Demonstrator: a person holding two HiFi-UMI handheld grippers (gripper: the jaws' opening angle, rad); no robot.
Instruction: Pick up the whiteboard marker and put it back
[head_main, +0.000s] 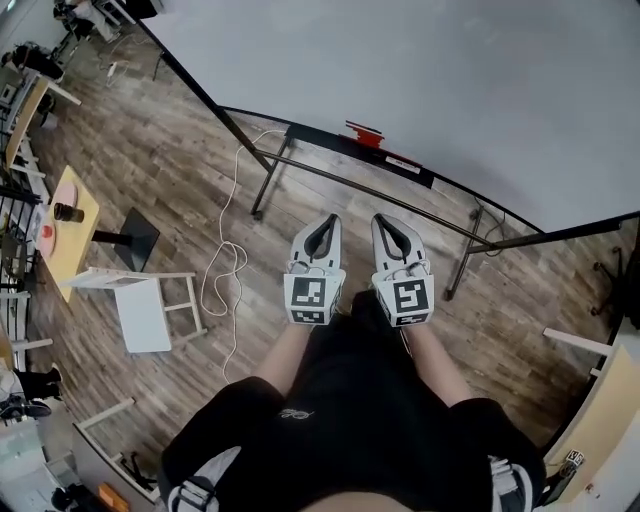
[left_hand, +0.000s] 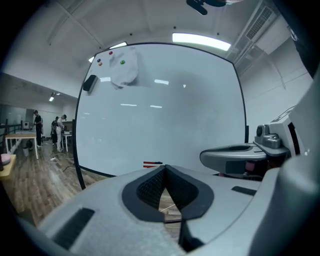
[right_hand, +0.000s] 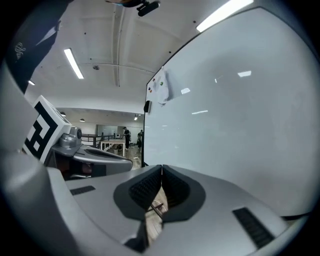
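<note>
A red whiteboard marker (head_main: 364, 134) lies on the tray (head_main: 330, 141) along the bottom of a large whiteboard (head_main: 430, 80); in the left gripper view the marker (left_hand: 152, 163) shows just beyond the jaw tips. My left gripper (head_main: 323, 224) and right gripper (head_main: 393, 223) hang side by side over the wooden floor, short of the board, both shut with nothing between the jaws. The left gripper (left_hand: 164, 168) faces the board squarely. The right gripper (right_hand: 161, 168) looks along the whiteboard (right_hand: 235, 115) at an angle. Neither touches the marker.
The board's metal stand (head_main: 266, 183) and crossbar stand in front of me. A white cable (head_main: 225, 262) loops over the floor at left, by a white stool (head_main: 140, 300) and a yellow side table (head_main: 70, 232). An eraser (left_hand: 90, 83) hangs at the board's top left. People (left_hand: 38, 128) stand far off.
</note>
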